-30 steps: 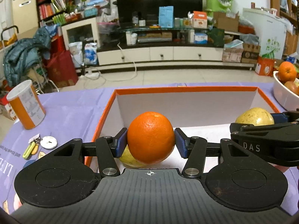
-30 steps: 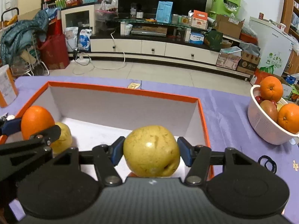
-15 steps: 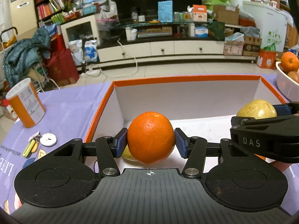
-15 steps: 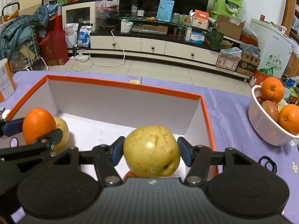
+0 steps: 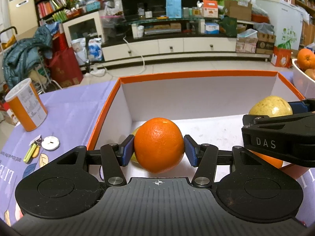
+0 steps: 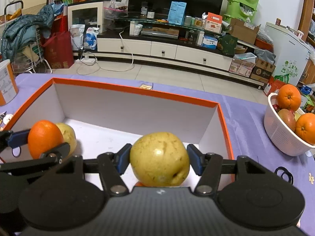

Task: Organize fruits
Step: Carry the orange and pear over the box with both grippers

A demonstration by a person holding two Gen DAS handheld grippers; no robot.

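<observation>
Your left gripper (image 5: 159, 150) pinches a pebbly, bright orange (image 5: 158, 144) over the orange-rimmed box (image 5: 196, 74); your right gripper (image 6: 159, 162) clamps a speckled yellow pear (image 6: 159, 159). Another yellow fruit (image 5: 135, 133) hides behind the orange.

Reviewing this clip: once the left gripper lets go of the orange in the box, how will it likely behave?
The orange is round, so it will probably roll on the box's flat floor. A yellow fruit close behind may stop it. Its firm-looking peel suggests the left gripper grips without slipping.
</observation>
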